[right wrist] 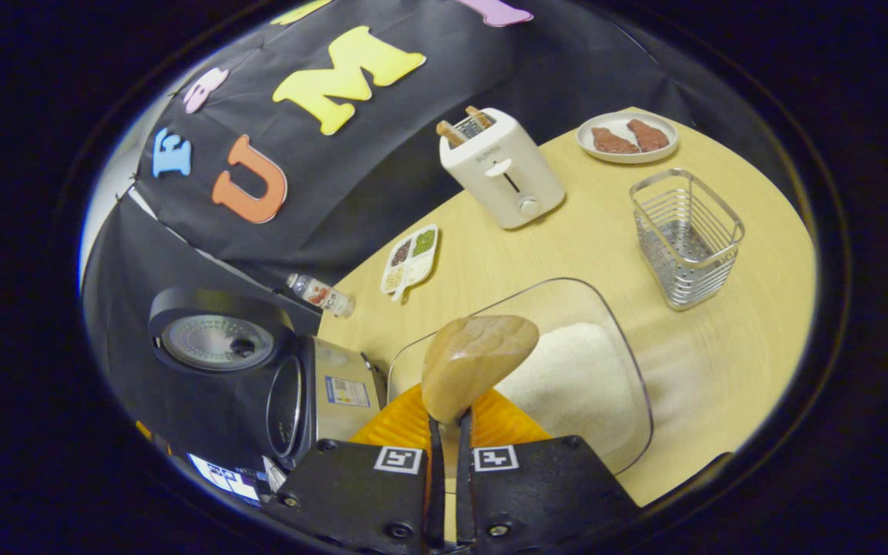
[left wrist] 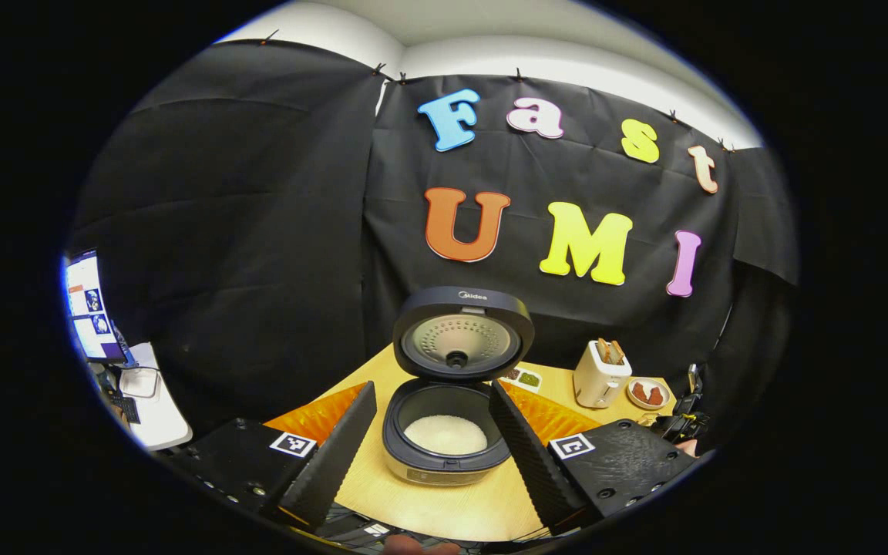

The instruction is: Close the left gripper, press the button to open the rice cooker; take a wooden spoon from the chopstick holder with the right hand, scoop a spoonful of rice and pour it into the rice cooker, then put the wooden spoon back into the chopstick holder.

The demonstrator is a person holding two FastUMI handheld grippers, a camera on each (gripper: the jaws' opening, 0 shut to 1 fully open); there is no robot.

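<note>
Two tools: the left tool (left wrist: 430, 432) stands apart before the open dark rice cooker (left wrist: 446, 441); the right tool (right wrist: 448, 432) is clamped on the light, stiff wooden spoon (right wrist: 475, 362), gripped low on its handle, over the clear glass rice dish (right wrist: 567, 370) at 12 o'clock.

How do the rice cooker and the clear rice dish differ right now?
The rice cooker is a round dark pot with its lid raised; the clear dish is see-through, lidless and roughly rectangular with rounded corners. The cooker stands off the wooden spoon; the dish lies right under it. Both hold white rice.
</note>
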